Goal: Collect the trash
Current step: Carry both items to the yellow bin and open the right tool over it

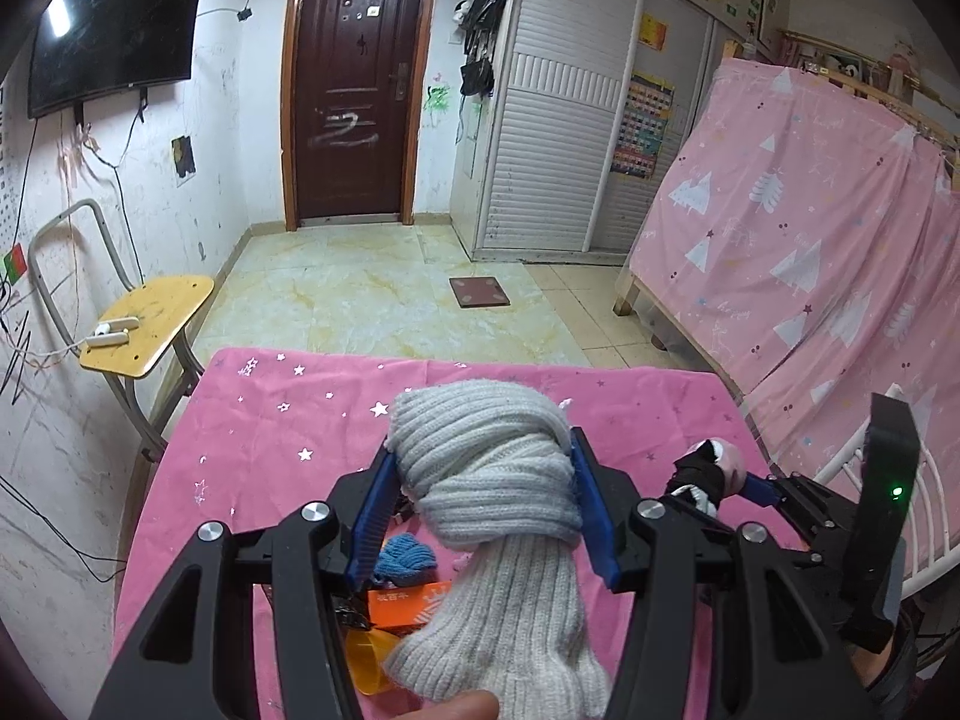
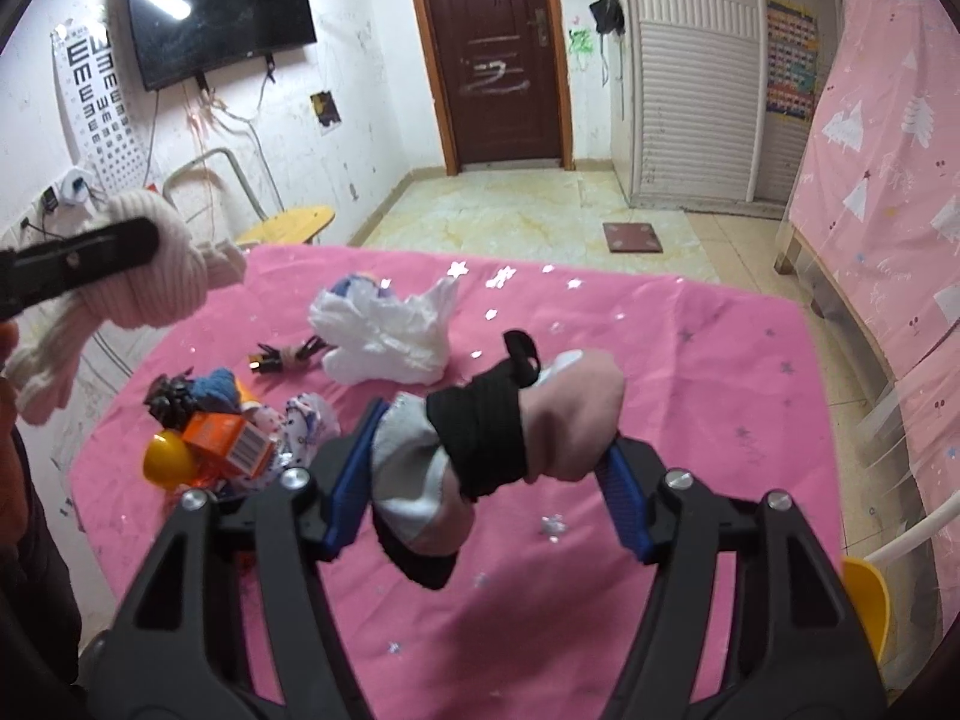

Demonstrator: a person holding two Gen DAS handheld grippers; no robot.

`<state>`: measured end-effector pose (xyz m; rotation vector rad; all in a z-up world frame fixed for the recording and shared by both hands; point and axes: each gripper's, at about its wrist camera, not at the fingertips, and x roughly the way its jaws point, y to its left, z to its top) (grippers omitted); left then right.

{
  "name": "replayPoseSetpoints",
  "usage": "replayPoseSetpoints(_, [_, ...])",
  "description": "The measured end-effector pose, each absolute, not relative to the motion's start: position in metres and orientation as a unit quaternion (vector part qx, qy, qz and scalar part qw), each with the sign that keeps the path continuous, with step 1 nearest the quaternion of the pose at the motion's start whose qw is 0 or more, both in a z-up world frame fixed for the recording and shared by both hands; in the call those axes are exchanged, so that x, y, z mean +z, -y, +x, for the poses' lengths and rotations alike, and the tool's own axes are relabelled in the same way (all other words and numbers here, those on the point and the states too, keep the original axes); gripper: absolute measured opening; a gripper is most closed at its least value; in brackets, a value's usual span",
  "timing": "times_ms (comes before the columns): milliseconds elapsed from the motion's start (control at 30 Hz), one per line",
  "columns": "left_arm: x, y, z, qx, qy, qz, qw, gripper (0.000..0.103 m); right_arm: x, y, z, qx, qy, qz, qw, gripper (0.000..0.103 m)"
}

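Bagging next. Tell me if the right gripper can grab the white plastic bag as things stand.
Probably not yet. The right gripper is shut on a knotted sock bundle, so its jaws are full. The path over the pink tablecloth to the white plastic bag looks clear otherwise.

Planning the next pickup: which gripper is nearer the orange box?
Left. The left gripper, shut on a white knit sock, hangs almost directly above the orange box; the right gripper, holding a pink-black sock bundle, is farther right.
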<state>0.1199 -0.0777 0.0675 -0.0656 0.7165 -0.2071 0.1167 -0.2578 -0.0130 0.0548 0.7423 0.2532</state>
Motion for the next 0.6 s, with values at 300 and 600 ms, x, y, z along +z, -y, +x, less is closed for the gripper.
replayPoseSetpoints(300, [0.078,0.109,0.108,-0.114,-0.34,-0.01,0.934,0.047,0.005,0.299,0.092,0.105,-0.325,0.048,0.939,0.064])
replayPoseSetpoints(600, [0.082,0.154,0.1,-0.137,-0.338,0.014,0.931,0.047,0.012,0.346,0.063,0.07,-0.301,0.07,0.948,0.064])
